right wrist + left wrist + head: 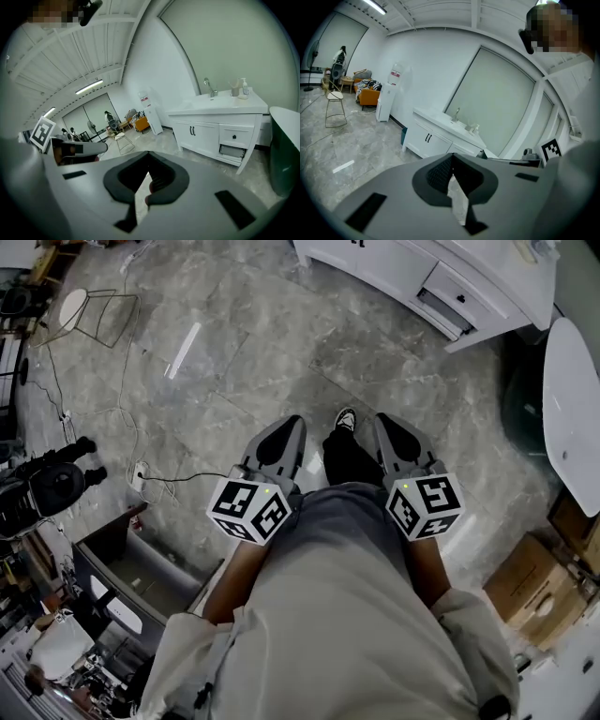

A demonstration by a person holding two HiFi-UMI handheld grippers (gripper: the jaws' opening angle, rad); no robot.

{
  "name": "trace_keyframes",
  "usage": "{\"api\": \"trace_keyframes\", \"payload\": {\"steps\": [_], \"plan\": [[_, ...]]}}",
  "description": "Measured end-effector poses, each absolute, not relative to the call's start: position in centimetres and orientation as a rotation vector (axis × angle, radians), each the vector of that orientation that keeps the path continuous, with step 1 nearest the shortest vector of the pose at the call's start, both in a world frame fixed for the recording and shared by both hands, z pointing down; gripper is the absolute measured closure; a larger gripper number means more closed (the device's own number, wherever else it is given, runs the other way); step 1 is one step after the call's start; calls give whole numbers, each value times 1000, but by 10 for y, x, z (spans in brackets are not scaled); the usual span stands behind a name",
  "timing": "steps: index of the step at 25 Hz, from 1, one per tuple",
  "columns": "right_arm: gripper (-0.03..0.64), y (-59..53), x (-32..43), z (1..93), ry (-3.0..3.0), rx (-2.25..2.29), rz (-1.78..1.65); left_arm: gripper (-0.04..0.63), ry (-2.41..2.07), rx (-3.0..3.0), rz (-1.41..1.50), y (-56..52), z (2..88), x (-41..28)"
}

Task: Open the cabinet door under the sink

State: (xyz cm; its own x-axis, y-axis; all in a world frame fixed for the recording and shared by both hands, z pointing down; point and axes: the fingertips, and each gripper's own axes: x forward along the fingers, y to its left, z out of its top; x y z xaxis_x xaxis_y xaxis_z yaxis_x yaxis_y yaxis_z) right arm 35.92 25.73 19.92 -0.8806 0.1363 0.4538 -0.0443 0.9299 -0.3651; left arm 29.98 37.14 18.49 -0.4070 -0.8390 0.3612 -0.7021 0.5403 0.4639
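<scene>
**A:** Why are both tools tucked in so close to the body?

**B:** It looks like a carrying posture. In the head view the left gripper (289,424) and the right gripper (385,420) sit side by side above the person's shoe (345,417), noses pointing ahead, and nothing is within reach of either.

**A:** And the jaws?

**B:** On both, the tips meet. Each gripper's own view shows only a thin wedge of marble floor (244,343) between the pads lower down, so neither holds anything.

**A:** Where is the thing to be opened?

**B:** Well apart, across the floor. The white cabinet (384,268) stands at the upper right of the head view. The right gripper view shows it best: the sink (220,101) and faucet (209,87) are on top, and the cabinet door (199,137) is beneath, one of a pair whose dark handles sit side by side. Both doors lie flush with the front — closed, I judge.

**A:** So nothing has started?

**B:** The task has barely begun. The person has to walk over first. A gripper must also spread its jaws before it can take a handle, and the right one faces the doors more squarely.
</scene>
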Motion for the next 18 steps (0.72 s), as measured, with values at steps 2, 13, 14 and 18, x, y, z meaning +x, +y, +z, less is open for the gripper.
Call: {"api": "trace_keyframes", "payload": {"steps": [2, 13, 14, 18], "plan": [[606, 244, 340, 203, -2588, -48, 521, 595, -2220, 1249, -312, 359, 183, 279], [606, 185, 270, 207, -2559, -54, 464, 595, -2194, 1323, -315, 287, 176, 200], [606, 181, 266, 208, -2557, -49, 460, 595, -2192, 1329, -315, 282, 175, 195], [606, 165, 251, 207, -2559, -18, 461, 595, -2195, 1355, -322, 266, 168, 170]]}}
